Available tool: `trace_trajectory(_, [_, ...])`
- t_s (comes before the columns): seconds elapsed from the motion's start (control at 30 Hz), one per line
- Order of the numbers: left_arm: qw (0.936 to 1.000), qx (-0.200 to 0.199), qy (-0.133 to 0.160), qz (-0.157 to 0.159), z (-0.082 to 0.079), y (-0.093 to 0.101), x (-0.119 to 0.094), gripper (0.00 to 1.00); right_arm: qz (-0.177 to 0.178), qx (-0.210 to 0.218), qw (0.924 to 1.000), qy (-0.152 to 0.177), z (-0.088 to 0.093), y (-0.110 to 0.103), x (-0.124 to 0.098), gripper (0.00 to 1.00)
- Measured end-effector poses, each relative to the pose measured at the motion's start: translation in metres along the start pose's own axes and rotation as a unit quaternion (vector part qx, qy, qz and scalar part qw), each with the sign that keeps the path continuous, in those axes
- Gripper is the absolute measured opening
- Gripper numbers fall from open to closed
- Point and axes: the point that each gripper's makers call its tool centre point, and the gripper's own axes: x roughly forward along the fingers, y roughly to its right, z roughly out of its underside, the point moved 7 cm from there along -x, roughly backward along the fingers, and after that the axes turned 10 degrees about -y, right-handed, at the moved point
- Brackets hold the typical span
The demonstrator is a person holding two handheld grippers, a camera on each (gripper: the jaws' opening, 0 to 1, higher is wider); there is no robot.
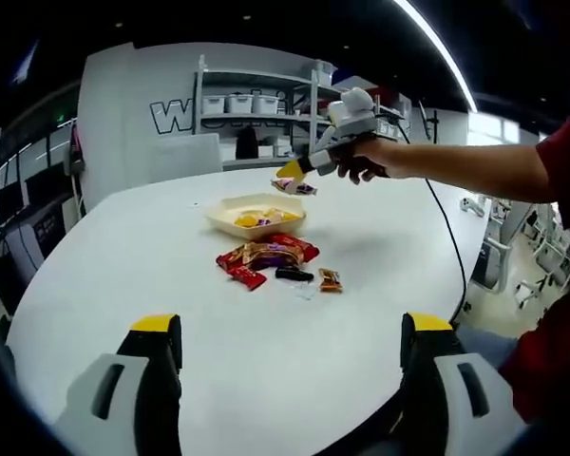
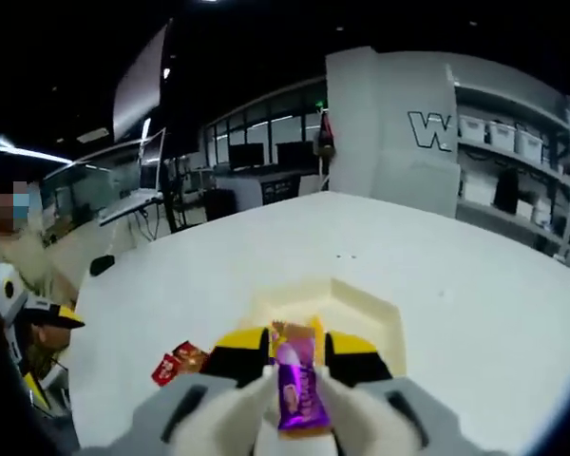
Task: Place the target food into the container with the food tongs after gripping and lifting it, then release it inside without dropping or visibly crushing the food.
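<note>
Right gripper [image 2: 297, 366]: closed on a purple foil-wrapped snack [image 2: 297, 391], held above the shallow cream rectangular container [image 2: 375, 318] so a release would land inside.
Left gripper [image 1: 290, 356]: jaws spread wide, empty, low over the white tabletop [image 1: 123, 256], clear of the work.
Remaining snacks [image 1: 271, 258]: loose pile beside the container.

Left gripper view sits low over the tabletop [image 1: 123, 256], looking ahead past its wide-apart jaws to the tray [image 1: 256, 216] well beyond; right gripper view hangs close above that same tray [image 2: 361, 313], just beyond its own jaws, both sharing tray and tabletop.
</note>
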Motion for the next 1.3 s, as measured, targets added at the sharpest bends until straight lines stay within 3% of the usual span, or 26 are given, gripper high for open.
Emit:
trace_trajectory(0.2, [1.0000, -0.006, -0.001, -0.007, 0.001, -0.006, -0.001, 0.93, -0.007, 0.001, 1.0000, -0.002, -0.002, -0.006, 0.010, 0.17])
trace_trajectory(0.33, [0.9999, -0.008, 0.002, -0.010, 0.001, -0.008, -0.003, 0.93, -0.004, -0.007, 0.9997, 0.025, -0.010, -0.006, 0.011, 0.22])
trace_trajectory(0.5, [0.9999, -0.010, -0.003, -0.012, 0.006, -0.009, -0.003, 0.93, -0.002, 0.001, 0.9997, 0.025, -0.012, -0.005, 0.008, 0.23])
trace_trajectory(0.87, [0.9999, -0.006, 0.001, -0.011, 0.004, -0.007, -0.006, 0.93, -0.001, -0.006, 0.9997, 0.023, -0.008, -0.008, -0.002, 0.23])
trace_trajectory(1.3, [0.9999, -0.004, 0.002, -0.012, 0.005, -0.005, -0.010, 0.93, -0.035, -0.007, 0.9993, 0.007, 0.005, -0.023, -0.004, 0.22])
